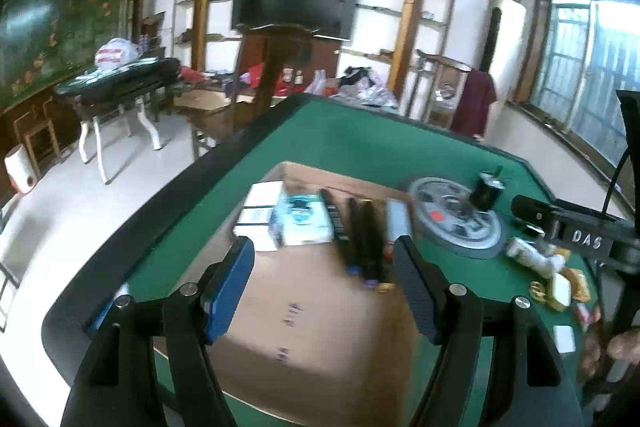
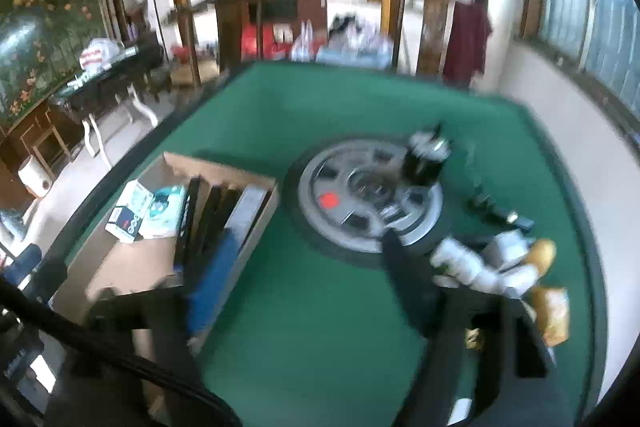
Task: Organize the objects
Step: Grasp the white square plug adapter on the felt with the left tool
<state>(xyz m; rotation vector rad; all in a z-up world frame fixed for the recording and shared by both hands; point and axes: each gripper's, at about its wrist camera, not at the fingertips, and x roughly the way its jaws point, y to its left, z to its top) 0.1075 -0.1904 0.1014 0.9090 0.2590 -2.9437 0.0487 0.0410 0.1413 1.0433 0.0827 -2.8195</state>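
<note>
Left gripper [image 1: 324, 259] hovers over the near half of the cardboard box [image 1: 320, 327], jaws wide apart, nothing between them. Beyond its fingertips, at the box's far end: white cartons [image 1: 260, 211] on the left, a teal-printed packet [image 1: 302, 223] beside them, then a row of long black bars [image 1: 360, 239] and a grey bar [image 1: 398, 219] on the right.

Right gripper [image 2: 304, 267]: jaws spread, empty, heavily motion-blurred. Blue-padded finger sits over the box's right wall, black finger over the near rim of the round grey disc [image 2: 370, 199]. Disc lies flat on the felt just right of the box; red mark on its face, black cylinder [image 2: 424, 163] standing at its far-right edge.

Right of the disc: loose pile of white bottles [image 2: 468, 263] and yellow snack packets [image 2: 554, 311], too blurred to identify.

Surface: green felt table [image 1: 360, 143] with black rim. Room: wall TV [image 1: 296, 3] in wooden shelving, dark side table [image 1: 120, 87] far left, window [image 1: 592, 67] on the right.
</note>
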